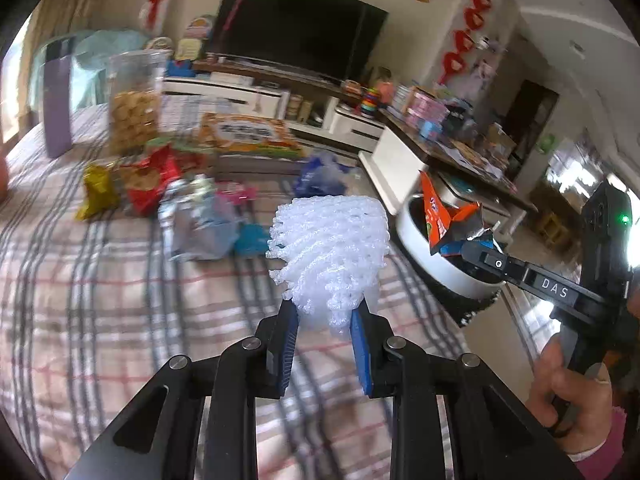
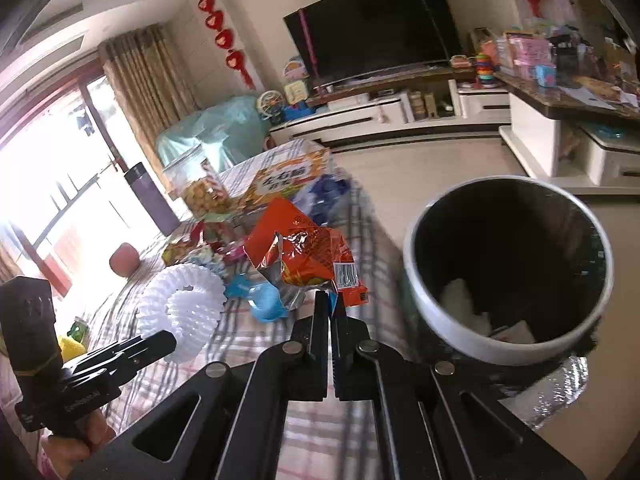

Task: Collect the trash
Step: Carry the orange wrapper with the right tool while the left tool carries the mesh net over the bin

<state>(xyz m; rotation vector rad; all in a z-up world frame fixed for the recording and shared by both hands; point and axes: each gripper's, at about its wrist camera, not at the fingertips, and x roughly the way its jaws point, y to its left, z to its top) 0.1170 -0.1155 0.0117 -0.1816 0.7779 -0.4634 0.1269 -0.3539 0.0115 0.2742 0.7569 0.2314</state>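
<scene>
My left gripper (image 1: 325,314) is shut on a white foam fruit net (image 1: 330,252), lifted above the plaid tablecloth (image 1: 120,320). That net (image 2: 184,312) also shows at the left of the right wrist view, with the left gripper (image 2: 168,342) holding it. My right gripper (image 2: 330,300) is shut on an orange snack wrapper (image 2: 304,252), held up beside the round bin (image 2: 508,268). In the left wrist view the right gripper (image 1: 466,246) carries the wrapper (image 1: 440,220) over the bin (image 1: 432,256). White scraps lie in the bin's dark bottom.
More wrappers lie on the cloth: a red bag (image 1: 150,178), a yellow one (image 1: 98,190), a silvery bag (image 1: 200,220), a blue scrap (image 2: 260,300). A jar of snacks (image 1: 134,100), a purple flask (image 1: 58,96) and an orange box (image 1: 248,134) stand farther back. A hand (image 1: 576,392) grips the right tool.
</scene>
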